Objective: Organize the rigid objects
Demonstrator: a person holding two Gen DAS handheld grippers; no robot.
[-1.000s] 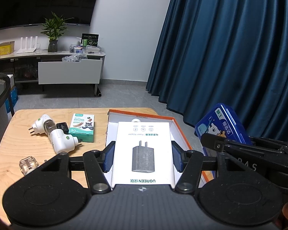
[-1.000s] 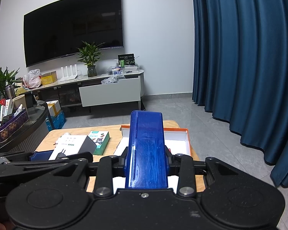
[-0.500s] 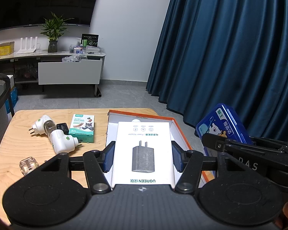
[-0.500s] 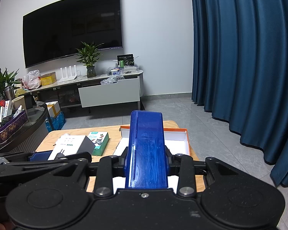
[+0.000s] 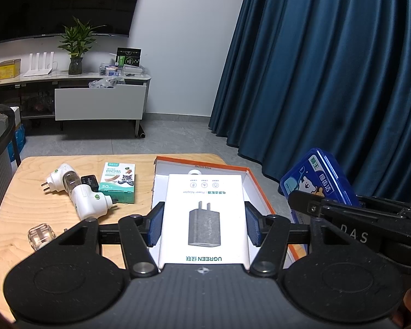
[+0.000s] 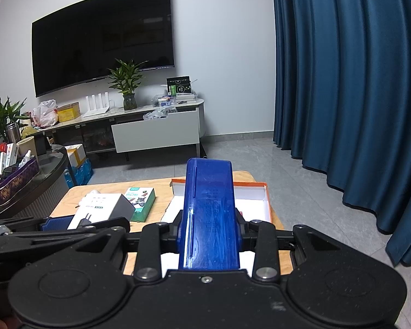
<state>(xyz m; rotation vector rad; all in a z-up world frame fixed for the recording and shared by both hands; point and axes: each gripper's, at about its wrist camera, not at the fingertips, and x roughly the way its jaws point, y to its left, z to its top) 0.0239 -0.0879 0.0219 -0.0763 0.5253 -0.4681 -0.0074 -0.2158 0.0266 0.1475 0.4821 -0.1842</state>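
Note:
My left gripper (image 5: 204,226) is shut on a white power adapter box (image 5: 205,213), held flat over the orange-rimmed open tray box (image 5: 256,183) on the wooden table (image 5: 22,208). My right gripper (image 6: 209,230) is shut on a blue plastic case (image 6: 209,213), held on edge above the same tray box (image 6: 249,194). In the left wrist view the blue case (image 5: 319,181) shows to the right with its printed lid facing me. The right wrist view shows the adapter box (image 6: 101,208) at the left.
On the table lie two white plug-in devices (image 5: 89,201), a green plaster box (image 5: 119,182) and a small clear cube (image 5: 41,235). A dark blue curtain (image 5: 328,68) hangs at the right. A TV cabinet (image 6: 156,134) stands at the far wall.

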